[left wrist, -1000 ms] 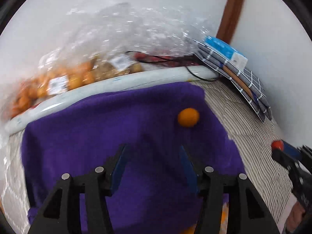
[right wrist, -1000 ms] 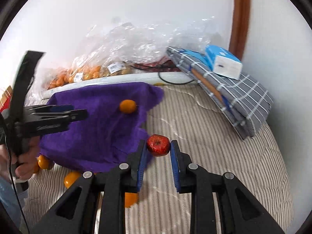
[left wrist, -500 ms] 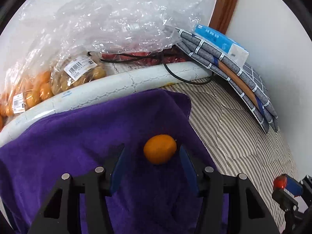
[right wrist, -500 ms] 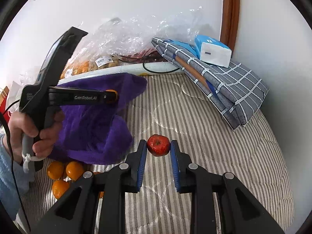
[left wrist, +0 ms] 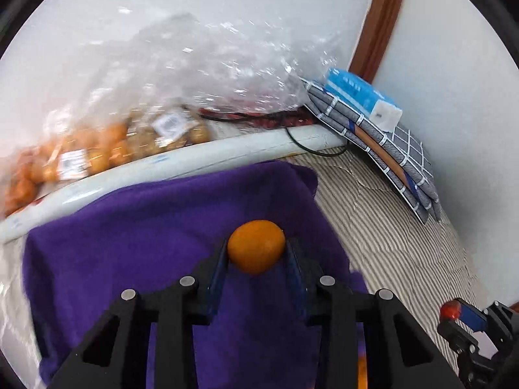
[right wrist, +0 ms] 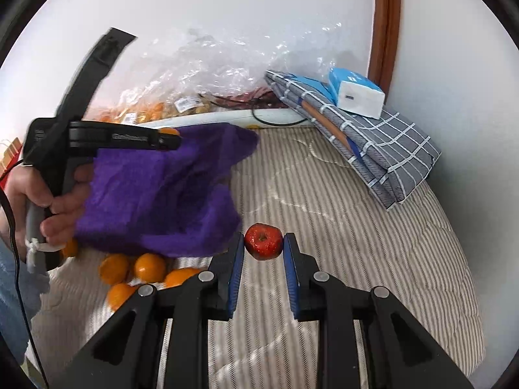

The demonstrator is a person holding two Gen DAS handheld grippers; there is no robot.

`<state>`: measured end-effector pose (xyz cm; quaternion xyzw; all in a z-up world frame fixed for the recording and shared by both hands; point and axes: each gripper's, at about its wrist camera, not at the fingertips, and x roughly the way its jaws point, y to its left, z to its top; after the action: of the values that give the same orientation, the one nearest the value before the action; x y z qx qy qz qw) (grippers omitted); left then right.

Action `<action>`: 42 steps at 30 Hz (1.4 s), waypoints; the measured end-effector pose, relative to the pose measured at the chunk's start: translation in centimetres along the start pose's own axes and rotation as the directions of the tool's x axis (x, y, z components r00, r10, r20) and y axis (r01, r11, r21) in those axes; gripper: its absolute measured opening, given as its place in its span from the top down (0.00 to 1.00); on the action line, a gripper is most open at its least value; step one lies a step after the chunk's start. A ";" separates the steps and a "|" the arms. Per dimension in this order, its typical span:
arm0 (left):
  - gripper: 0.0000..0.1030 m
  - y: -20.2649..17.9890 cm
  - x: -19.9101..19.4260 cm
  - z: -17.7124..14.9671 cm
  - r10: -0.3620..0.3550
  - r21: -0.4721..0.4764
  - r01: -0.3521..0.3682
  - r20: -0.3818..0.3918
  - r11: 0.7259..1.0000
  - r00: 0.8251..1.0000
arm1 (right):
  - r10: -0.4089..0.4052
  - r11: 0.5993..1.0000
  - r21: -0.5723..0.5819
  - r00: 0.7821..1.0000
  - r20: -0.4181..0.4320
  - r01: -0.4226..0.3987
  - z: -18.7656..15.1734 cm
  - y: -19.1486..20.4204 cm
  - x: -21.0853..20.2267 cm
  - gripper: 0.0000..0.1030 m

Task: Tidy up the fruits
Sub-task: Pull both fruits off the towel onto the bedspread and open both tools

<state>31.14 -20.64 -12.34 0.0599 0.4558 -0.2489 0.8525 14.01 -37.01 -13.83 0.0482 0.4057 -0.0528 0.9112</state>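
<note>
My left gripper (left wrist: 255, 251) is closing its jaws on a small orange (left wrist: 256, 244), and both blue pads touch the fruit just above the purple cloth (left wrist: 129, 253). In the right wrist view the left gripper (right wrist: 168, 137) hovers over the purple cloth (right wrist: 162, 194) in a person's hand, with the orange (right wrist: 169, 130) at its tip. My right gripper (right wrist: 263, 243) is shut on a small red fruit (right wrist: 262, 241) above the striped mattress (right wrist: 356, 243). The right gripper (left wrist: 454, 316) also shows low at the right in the left wrist view. Several loose oranges (right wrist: 149, 267) lie at the cloth's near edge.
Clear plastic bags of oranges (left wrist: 81, 152) rest against the wall behind a white padded roll (left wrist: 194, 162). A folded grey checked blanket (right wrist: 373, 149) with a blue and white box (right wrist: 356, 92) on it fills the back right corner. A black cable (left wrist: 301, 144) hangs over the roll.
The left gripper came up to the orange on the purple cloth and closed its jaws around it. The right gripper kept the red fruit and shifted slightly over the mattress.
</note>
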 end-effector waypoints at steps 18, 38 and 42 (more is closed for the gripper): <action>0.67 9.5 -11.8 -16.1 0.127 -0.188 -0.129 -0.021 0.974 0.992 | 0.107 0.992 -0.063 0.994 -0.032 -0.109 -5.6 9.1 -2.9 0.77; 0.67 7.6 -7.9 -19.8 0.112 -0.209 -0.122 -0.056 0.970 0.992 | 0.065 0.996 -0.050 0.991 -0.120 -0.071 -8.1 8.7 2.4 0.76; 0.67 7.9 -7.7 -20.1 0.108 -0.228 -0.119 -0.060 0.966 0.992 | 0.065 0.996 -0.053 0.991 -0.117 -0.072 -8.1 8.6 2.4 0.76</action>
<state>16.39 -4.29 -18.67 -0.0077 0.4976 -0.1433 0.8554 10.88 -27.54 -20.63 0.0389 0.4568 -0.0071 0.8887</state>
